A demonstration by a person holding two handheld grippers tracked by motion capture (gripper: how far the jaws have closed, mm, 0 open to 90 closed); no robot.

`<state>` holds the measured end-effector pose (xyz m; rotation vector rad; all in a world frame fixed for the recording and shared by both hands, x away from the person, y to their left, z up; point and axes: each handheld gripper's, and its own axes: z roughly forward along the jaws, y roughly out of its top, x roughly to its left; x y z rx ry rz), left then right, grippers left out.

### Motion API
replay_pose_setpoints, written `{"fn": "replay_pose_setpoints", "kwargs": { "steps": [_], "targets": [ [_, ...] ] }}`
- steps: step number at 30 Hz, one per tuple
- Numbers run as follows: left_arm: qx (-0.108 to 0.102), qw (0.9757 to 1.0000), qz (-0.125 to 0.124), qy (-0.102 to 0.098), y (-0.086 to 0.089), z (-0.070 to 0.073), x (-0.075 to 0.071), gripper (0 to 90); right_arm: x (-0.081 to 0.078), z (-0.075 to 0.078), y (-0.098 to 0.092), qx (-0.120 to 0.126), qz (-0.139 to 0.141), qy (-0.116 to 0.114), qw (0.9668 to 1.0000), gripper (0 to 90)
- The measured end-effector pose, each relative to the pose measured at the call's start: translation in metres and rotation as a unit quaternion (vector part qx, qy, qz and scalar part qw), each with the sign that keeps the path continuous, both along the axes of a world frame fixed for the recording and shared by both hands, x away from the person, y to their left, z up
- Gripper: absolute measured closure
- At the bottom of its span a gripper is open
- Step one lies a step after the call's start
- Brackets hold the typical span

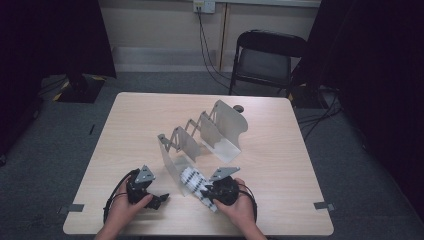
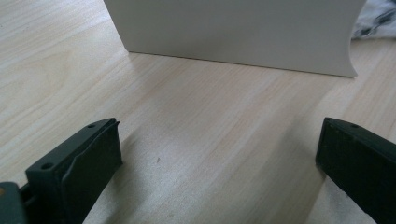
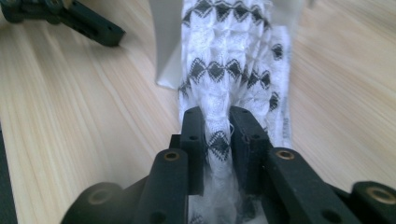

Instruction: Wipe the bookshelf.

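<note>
Standing on grey carpet between black curtains, the pale wood-grain table (image 1: 125,130) carries a folding metal file rack (image 1: 202,135) at its centre, with a black folding chair (image 1: 265,55) beyond it at twelve o'clock under a wall socket (image 1: 204,6). At five o'clock from the rack, the right gripper (image 3: 217,126) pinches a white cloth with black diamond pattern (image 3: 233,56) that lies against the rack's nearest plate. At seven o'clock, the left gripper (image 2: 219,154) rests low over bare wood, jaws spread wide and empty.

A black folding chair (image 1: 267,60) stands on grey carpet (image 1: 45,150).
</note>
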<state>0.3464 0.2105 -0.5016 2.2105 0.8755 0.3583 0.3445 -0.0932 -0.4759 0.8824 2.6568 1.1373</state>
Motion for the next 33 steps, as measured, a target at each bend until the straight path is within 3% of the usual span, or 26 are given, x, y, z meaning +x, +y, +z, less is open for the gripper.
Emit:
{"fn": "replay_pose_setpoints", "kwargs": {
  "steps": [3,6,10,13,18,22,27,33],
  "targets": [
    [0.0,1.0,0.0,0.0,0.0,0.0,0.0,0.0,-0.004,0.001,-0.015,-0.008,-0.007,-0.004,0.9999,66.1],
    [0.0,1.0,0.0,0.0,0.0,0.0,0.0,0.0,-0.007,0.008,-0.027,-0.014,-0.014,-0.022,0.9996,59.4],
    [0.0,1.0,0.001,0.0,0.0,0.0,0.0,0.0,-0.009,0.025,-0.03,0.017,-0.031,-0.05,0.9981,57.0],
    [0.0,1.0,0.001,0.0,0.0,0.0,0.0,0.0,-0.005,0.027,-0.022,0.036,-0.034,-0.053,0.9973,57.5],
    [0.0,1.0,0.001,0.0,0.0,0.0,0.0,0.0,0.005,0.013,0.004,0.036,-0.013,-0.038,0.9985,58.0],
    [0.0,1.0,0.001,0.0,0.0,0.0,0.0,0.0,0.011,0.001,0.016,0.021,-0.003,-0.033,0.9992,61.9],
    [0.0,1.0,0.001,0.0,0.0,0.0,0.0,0.0,0.009,-0.004,0.012,0.022,0.011,-0.02,0.9995,71.0],
    [0.0,1.0,0.001,0.0,0.0,0.0,0.0,0.0,-0.003,-0.004,-0.007,0.016,0.037,-0.008,0.9992,72.7]
  ]
}}
